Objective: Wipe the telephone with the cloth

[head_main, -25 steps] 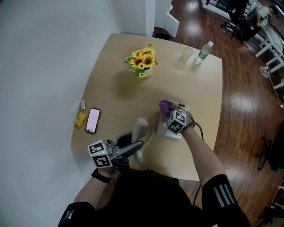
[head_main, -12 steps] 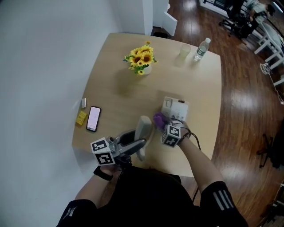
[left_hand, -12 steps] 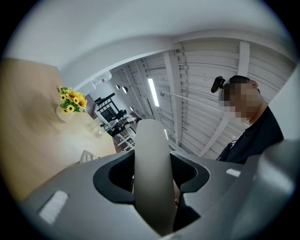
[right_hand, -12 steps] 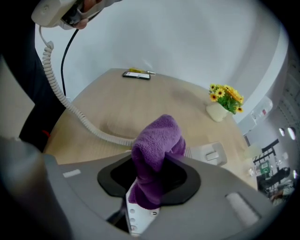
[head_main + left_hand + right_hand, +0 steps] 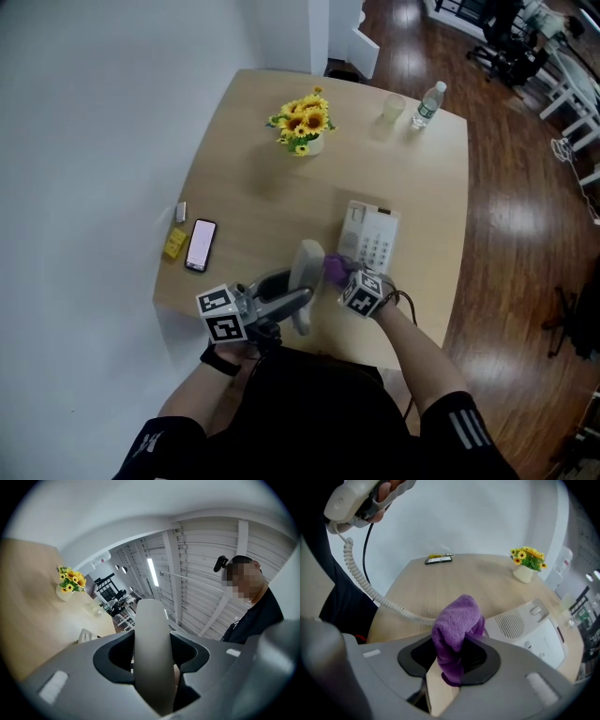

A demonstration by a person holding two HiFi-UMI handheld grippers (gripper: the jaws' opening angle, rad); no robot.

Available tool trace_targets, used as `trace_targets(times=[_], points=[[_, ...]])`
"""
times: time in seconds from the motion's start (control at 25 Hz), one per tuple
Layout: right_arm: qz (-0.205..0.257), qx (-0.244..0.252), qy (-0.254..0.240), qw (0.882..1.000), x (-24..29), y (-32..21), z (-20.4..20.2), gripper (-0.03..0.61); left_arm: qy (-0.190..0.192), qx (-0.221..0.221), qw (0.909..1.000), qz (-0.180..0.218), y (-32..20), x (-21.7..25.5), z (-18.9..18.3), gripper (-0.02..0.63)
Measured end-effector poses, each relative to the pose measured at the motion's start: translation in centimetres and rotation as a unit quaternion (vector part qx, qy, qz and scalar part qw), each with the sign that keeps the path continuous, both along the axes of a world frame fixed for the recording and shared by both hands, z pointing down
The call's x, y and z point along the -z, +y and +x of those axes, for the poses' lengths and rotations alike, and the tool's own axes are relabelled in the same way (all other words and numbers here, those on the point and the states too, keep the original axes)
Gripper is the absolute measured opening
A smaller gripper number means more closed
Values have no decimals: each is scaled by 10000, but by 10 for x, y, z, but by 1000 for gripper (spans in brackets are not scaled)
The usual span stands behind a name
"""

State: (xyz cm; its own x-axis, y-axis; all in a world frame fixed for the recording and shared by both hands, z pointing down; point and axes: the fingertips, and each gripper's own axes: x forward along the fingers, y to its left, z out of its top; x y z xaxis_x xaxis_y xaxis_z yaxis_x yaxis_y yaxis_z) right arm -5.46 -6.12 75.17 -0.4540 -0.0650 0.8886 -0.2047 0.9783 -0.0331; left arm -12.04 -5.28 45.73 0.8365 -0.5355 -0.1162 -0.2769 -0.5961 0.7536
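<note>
The white telephone base (image 5: 372, 238) lies on the wooden table (image 5: 262, 178), also low right in the right gripper view (image 5: 536, 627). Its handset (image 5: 302, 284) is lifted off the base, with my left gripper (image 5: 281, 302) shut on it; the handset (image 5: 152, 653) fills the left gripper view between the jaws. The handset (image 5: 358, 498) also shows at the top left of the right gripper view, its coiled cord (image 5: 370, 590) running down to the table. My right gripper (image 5: 342, 278) is shut on a purple cloth (image 5: 457, 630), held next to the handset and just in front of the base.
A vase of sunflowers (image 5: 305, 122) stands at the table's far middle. A glass (image 5: 393, 111) and a water bottle (image 5: 430, 103) are at the far right corner. A smartphone (image 5: 200, 245) and a small yellow object (image 5: 174, 242) lie near the left edge.
My right gripper with the purple cloth has moved from over the telephone base toward me and to the left, up beside the handset. The base is now uncovered. The left gripper has barely moved.
</note>
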Motion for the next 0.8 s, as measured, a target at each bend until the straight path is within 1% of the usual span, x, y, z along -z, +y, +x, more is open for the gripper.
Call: trace_targets(times=[0.08,0.16,0.24,0.32,0.4,0.48,0.56,0.68,0.8], points=[[-175,-17,-147,9997,6,12,2,135,-59,26,10000,-18,-2,-3,0,216],[-177,-166,-386,9990,17,21,6,136,-200,73,9997,-97,-9,-13,3,216],[-104,-416,-666,9969,34,26,13,135,-538,148,9982,-202,-21,-32,8,216],[47,-667,-908,9936,55,29,23,137,-1036,311,9936,-312,-38,-59,14,216],[302,-928,-1143,9886,82,30,36,137,-1536,585,9851,-514,-58,-86,18,216],[608,-1177,-1375,9816,112,27,51,137,-1937,867,9746,-716,-82,-109,23,216],[881,-1402,-1583,9734,139,24,68,137,-2247,1066,9649,-848,-103,-127,34,216],[1145,-1804,-1946,9573,173,21,90,137,-2583,1245,9512,-1139,-127,-157,50,216],[1263,-2235,-2257,9398,201,21,110,137,-3072,1340,9319,-1387,-143,-187,64,216]])
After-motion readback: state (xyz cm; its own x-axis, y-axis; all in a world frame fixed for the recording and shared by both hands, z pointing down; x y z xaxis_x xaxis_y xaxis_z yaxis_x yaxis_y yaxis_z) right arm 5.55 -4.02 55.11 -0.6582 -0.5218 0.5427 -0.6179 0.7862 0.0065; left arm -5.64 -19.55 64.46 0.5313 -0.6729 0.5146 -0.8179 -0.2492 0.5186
